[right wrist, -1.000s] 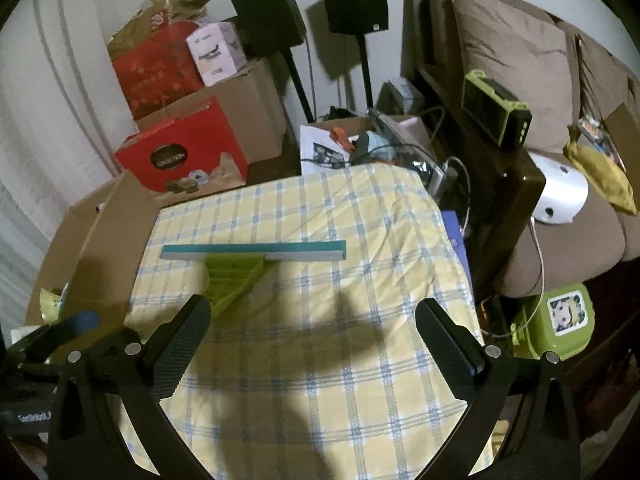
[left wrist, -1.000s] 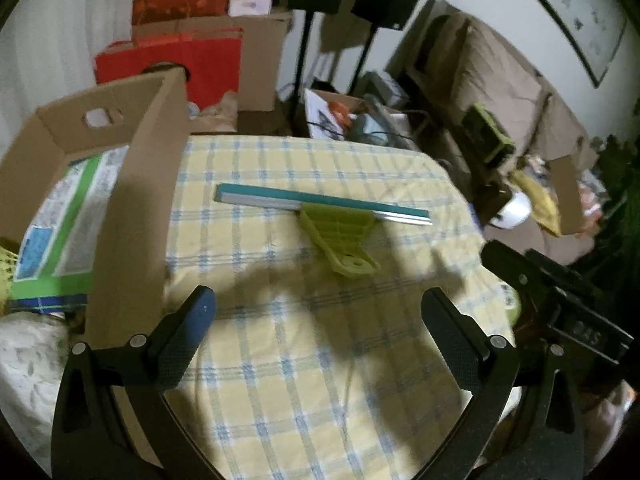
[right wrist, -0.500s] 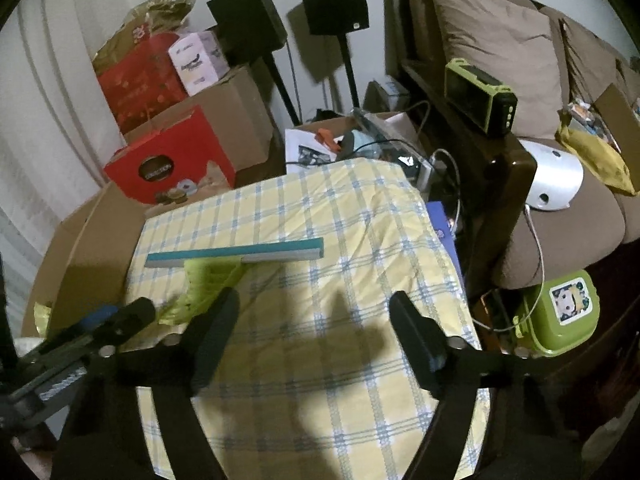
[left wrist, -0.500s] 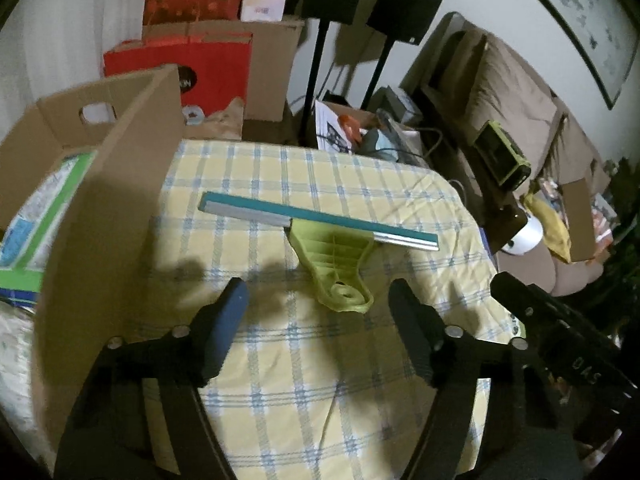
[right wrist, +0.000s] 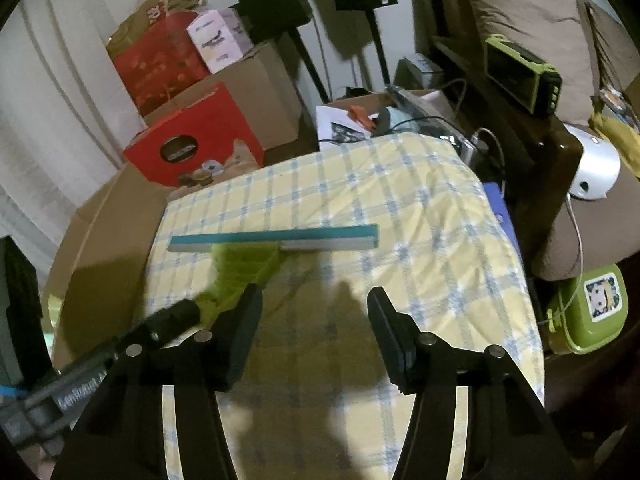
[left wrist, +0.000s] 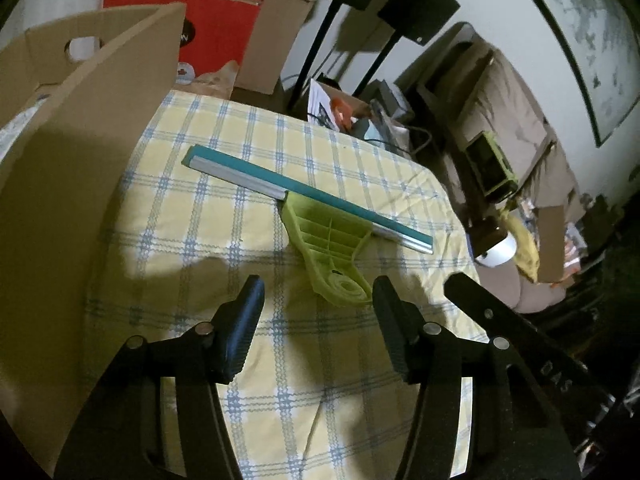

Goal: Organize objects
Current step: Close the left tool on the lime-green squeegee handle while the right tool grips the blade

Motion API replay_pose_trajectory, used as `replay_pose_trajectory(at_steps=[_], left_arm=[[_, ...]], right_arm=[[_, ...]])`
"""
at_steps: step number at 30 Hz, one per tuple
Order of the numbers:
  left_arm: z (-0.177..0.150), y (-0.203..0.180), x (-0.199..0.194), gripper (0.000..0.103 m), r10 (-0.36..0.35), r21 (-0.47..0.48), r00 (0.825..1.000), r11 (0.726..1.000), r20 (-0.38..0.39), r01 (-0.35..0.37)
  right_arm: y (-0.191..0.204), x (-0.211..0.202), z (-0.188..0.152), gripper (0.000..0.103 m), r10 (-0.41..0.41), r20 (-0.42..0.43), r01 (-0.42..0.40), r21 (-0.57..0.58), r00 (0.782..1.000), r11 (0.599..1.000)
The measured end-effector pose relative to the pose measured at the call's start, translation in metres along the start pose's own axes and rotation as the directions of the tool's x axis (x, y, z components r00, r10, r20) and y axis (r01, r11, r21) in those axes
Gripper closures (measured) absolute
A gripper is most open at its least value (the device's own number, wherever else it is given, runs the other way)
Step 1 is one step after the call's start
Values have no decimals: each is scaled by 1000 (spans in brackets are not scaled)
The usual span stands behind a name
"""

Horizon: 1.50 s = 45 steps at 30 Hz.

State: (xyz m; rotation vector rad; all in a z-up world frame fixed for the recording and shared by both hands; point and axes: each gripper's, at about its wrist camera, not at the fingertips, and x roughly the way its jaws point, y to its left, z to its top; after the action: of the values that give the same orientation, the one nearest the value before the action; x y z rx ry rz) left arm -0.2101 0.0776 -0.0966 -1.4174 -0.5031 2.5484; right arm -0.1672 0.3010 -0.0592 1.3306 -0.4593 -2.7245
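Observation:
A squeegee with a lime-green handle [left wrist: 328, 248] and a long teal blade [left wrist: 304, 192] lies on the yellow checked tablecloth [left wrist: 192, 224]. My left gripper [left wrist: 316, 304] is open just short of the handle's end, its right finger close beside the handle tip. In the right wrist view the squeegee [right wrist: 276, 240] lies ahead and to the left. My right gripper [right wrist: 314, 316] is open and empty above the cloth. The left gripper's finger [right wrist: 172, 316] shows at the squeegee handle.
An open cardboard box [left wrist: 80, 128] stands against the table's left side. Red and brown boxes [right wrist: 196, 136], speaker stands and clutter lie behind the table. A sofa [right wrist: 520, 20] and a green container [right wrist: 588, 308] are on the right.
My left gripper has moved forward to the squeegee handle and its jaws have narrowed. My right gripper's jaws have also narrowed and it has edged forward.

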Motion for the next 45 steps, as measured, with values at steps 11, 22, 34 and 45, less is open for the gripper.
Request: replay_pose_trajectory(at_steps=[11, 22, 34, 45], left_arm=[[-13, 1, 16, 70, 36, 45, 999, 998, -32, -35], [-20, 1, 14, 70, 32, 82, 999, 996, -18, -31], [-20, -3, 14, 70, 27, 119, 999, 993, -20, -25], [-19, -3, 15, 69, -31, 133, 999, 990, -34, 35]], right_arm=[[11, 36, 7, 46, 104, -94, -101, 37, 990, 994], [23, 63, 17, 43, 180, -163, -175, 44, 970, 984], [17, 81, 22, 42, 335, -87, -328, 80, 938, 941], [12, 84, 22, 73, 375, -69, -369, 90, 925, 925]])
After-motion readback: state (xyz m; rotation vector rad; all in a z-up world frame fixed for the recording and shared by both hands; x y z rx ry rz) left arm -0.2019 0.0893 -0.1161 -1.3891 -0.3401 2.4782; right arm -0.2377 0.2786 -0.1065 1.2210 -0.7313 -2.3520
